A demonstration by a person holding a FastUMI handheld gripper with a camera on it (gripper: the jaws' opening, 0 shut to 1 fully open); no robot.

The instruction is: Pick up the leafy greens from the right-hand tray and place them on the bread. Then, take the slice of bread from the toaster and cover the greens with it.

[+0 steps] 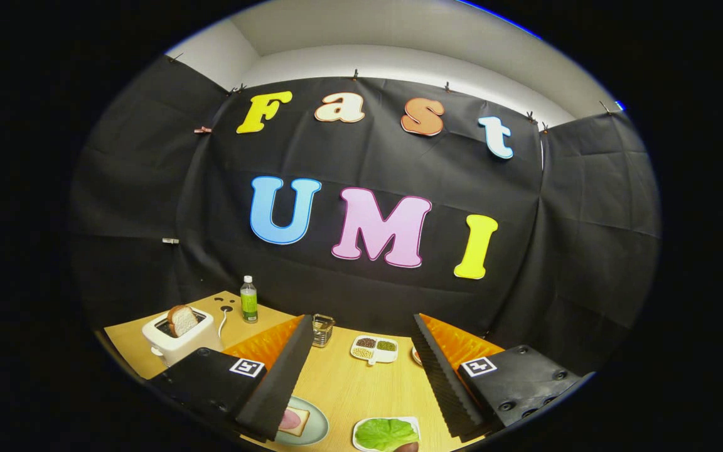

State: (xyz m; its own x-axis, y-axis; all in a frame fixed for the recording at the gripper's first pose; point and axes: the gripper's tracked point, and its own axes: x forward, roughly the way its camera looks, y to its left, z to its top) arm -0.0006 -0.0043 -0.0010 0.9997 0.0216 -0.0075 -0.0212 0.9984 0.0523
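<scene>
In the gripper view, the gripper point(361, 383) is held high above a wooden bench point(349, 383), and its two fingers are spread wide with nothing between them. The first step is judged to be barely begun: the leafy greens point(385, 433) are seen untouched on a small white tray point(356, 434), low and near between the fingers, slightly toward the right one. A dark reddish item lies at the tray's near right corner; what it is cannot be told.

Just left of that tray, partly hidden by the left finger, a round pale plate point(319, 422) is seen, and on it a slice of bread point(297, 422) topped with a pink round of what looks like sliced meat. Far to the left, a white toaster point(181, 342) stands with a second bread slice point(182, 320) upright in its slot, its brown crust showing. A clear bottle with a green label point(248, 300) stands beyond the toaster.

Farther along the bench between the fingers, a divided white dish point(374, 349) holding grains or beans and a small wire holder point(322, 329) are seen.

The next move is judged to call for a descent toward the near tray so that the greens are bracketed by the fingers. The leaf looks thin, crinkled and limp; a gentle pinch at a raised fold would likely be needed, since a flat leaf offers little to grip.
</scene>
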